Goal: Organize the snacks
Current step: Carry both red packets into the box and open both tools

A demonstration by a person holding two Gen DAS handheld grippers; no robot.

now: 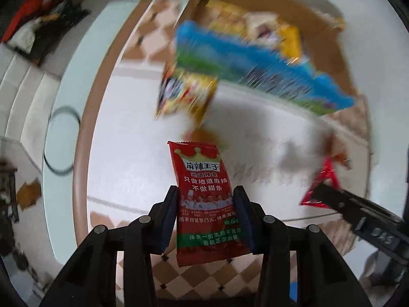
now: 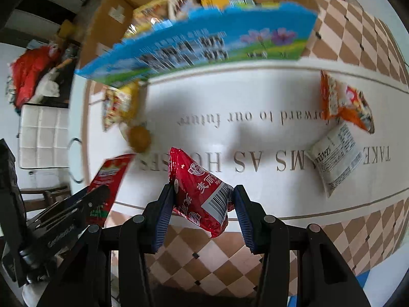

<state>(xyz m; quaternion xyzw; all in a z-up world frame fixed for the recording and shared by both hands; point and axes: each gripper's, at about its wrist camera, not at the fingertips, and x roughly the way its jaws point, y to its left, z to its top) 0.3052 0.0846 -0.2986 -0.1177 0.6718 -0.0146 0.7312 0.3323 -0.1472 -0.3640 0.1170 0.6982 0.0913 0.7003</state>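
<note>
Both of my grippers are loaded and pointing steeply down over the table [image 2: 255, 97].

Left gripper [image 1: 205, 204]: jaws clamped on the flat sides of a red spicy-strip packet [image 1: 204, 199] with a gold crown and white Chinese lettering. The packet hangs upright between the pads, clear of the tabletop. In the right wrist view the same packet [image 2: 110, 176] shows at the left, just beside the other gripper.

Right gripper [image 2: 203, 204]: jaws clamped on a crumpled red snack packet [image 2: 202, 194], barcode side facing the camera. It is tilted, also off the table. In the left wrist view that packet [image 1: 320, 186] appears at the right edge.

Table: white cloth with grey lettering and a brown-and-cream checked border.

Still lying on the cloth:
- a yellow packet [image 2: 120, 105], far left, beside the box
- a round brown item [image 2: 139, 138] near that packet; kind not clear
- an orange packet [image 2: 345, 102], far right
- a white packet [image 2: 334, 158], touching or just beside the orange one; cannot tell which

Far side: an open cardboard box [image 2: 107, 18] with several snack packs inside, and a blue flat pack [image 2: 204, 43] leaning across its front. The left view is heavily motion-blurred there.
</note>
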